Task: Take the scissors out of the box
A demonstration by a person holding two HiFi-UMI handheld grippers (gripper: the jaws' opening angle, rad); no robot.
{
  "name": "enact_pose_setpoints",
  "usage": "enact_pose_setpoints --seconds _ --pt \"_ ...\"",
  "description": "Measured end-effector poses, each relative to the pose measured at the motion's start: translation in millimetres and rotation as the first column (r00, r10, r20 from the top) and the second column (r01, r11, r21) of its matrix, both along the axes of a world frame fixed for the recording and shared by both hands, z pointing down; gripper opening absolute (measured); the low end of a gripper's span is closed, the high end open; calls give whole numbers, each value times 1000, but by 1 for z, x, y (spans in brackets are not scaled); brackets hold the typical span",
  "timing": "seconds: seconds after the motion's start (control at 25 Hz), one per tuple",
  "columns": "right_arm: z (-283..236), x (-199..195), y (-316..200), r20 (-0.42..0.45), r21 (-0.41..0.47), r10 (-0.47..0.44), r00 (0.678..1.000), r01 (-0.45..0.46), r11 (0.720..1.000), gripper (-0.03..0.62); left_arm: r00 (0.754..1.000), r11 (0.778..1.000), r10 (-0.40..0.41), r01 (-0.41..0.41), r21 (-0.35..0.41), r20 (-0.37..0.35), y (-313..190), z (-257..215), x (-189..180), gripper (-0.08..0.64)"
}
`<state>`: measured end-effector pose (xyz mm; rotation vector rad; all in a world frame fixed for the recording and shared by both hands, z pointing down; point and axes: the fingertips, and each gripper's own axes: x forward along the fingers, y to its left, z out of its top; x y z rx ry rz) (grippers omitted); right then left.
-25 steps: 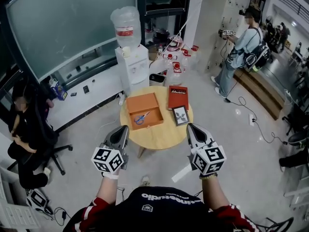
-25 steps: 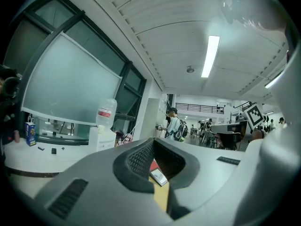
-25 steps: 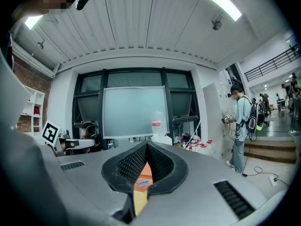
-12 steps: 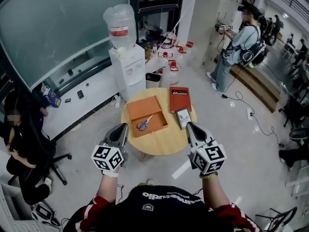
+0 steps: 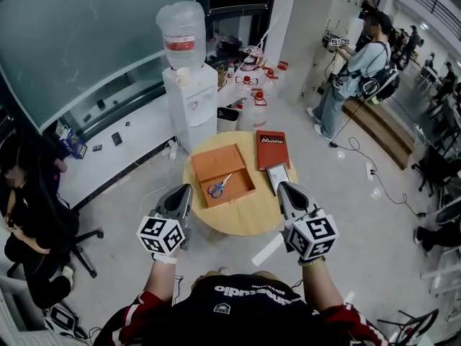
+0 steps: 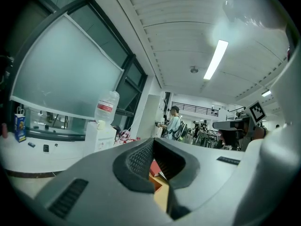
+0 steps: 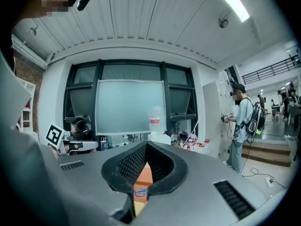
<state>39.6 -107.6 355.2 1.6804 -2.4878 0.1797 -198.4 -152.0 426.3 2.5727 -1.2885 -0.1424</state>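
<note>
On a round wooden table stands an open orange box, with blue-handled scissors lying inside it. The left gripper hovers at the table's near left edge, short of the box, jaws together and empty. At the near right edge the right gripper is also shut, holding nothing. In the right gripper view the scissors and the box show through the gap under the right gripper's closed tips. In the left gripper view a corner of the box shows below the left gripper's tips.
A red lid and a small framed card lie right of the box. Behind the table is a water dispenser. A person sits at the left, another stands at the back right. Cables trail across the floor.
The table and box have come nearer and lower in the head view as both grippers advanced toward them. Both pairs of jaws have stayed together.
</note>
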Motion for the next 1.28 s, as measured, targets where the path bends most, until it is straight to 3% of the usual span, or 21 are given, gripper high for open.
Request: enact_pose_setpoints --seconds 0.32,0.68,0.96,1.28 --pt "2 -10 -21 -5 0 -20 1000 20 1000 28 1000 1000 -2 2 0 2 -15 3 -7 17" --pt "6 -7 -56 16 -1 -78 997 78 997 28 998 998 -66 66 -20 6 -34 11 -8 17" --pt "-2 -3 -81 21 22 -131 991 131 991 28 990 992 -128 127 5 53 -57 0 -4 17" --pt "3 8 -90 45 7 -127 991 127 992 28 986 993 -115 114 16 117 -70 3 6 17"
